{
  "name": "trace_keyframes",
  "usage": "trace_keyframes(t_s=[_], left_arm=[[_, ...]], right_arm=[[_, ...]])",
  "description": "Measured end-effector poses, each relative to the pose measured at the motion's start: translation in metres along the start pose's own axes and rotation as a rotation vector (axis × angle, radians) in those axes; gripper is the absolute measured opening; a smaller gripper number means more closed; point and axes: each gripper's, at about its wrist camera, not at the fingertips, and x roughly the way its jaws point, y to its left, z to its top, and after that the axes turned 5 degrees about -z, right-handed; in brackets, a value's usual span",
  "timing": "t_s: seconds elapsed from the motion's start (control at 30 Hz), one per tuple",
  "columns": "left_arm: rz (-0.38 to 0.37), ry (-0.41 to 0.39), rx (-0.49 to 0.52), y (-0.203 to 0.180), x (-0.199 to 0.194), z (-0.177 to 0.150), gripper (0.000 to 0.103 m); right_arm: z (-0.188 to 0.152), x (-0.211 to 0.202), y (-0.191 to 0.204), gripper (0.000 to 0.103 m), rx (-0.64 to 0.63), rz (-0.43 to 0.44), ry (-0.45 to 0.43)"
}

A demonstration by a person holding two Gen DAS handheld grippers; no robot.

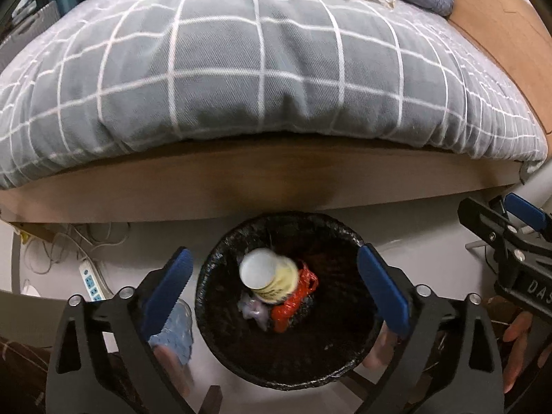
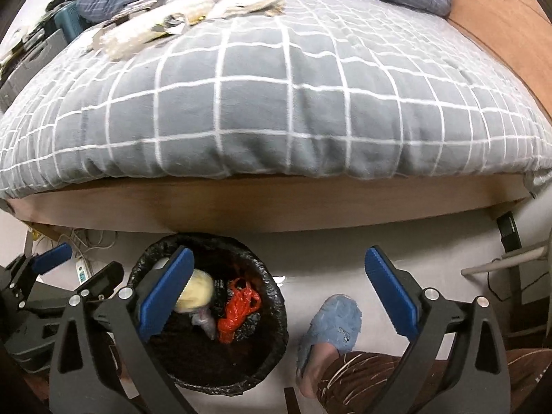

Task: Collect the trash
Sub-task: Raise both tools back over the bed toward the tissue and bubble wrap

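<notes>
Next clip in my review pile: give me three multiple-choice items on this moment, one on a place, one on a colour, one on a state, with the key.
1. Where does the paper cup lie?
A. on the bed
B. in the trash bin
C. in the left claw

2. What colour is the crumpled plastic bag in the bin?
A. red
B. green
C. white

3. How do the right claw jaws stand?
A. shut on a wrapper
B. shut on nothing
C. open, holding nothing

Key:
1 B, the cup rests inside the black liner.
2 A, it shows red beside the cup.
3 C, the blue pads are wide apart with only floor between.
</notes>
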Motion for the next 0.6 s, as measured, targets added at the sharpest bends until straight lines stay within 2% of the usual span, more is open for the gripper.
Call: trace_keyframes(t_s=[0.6], left_arm=[[0.055,-0.183,-0.042,0.034,-0.068,0.042,0.097]], right_arm=[[0.043,-0.056,0.025,0.095,-0.015,0.038,-0.219]])
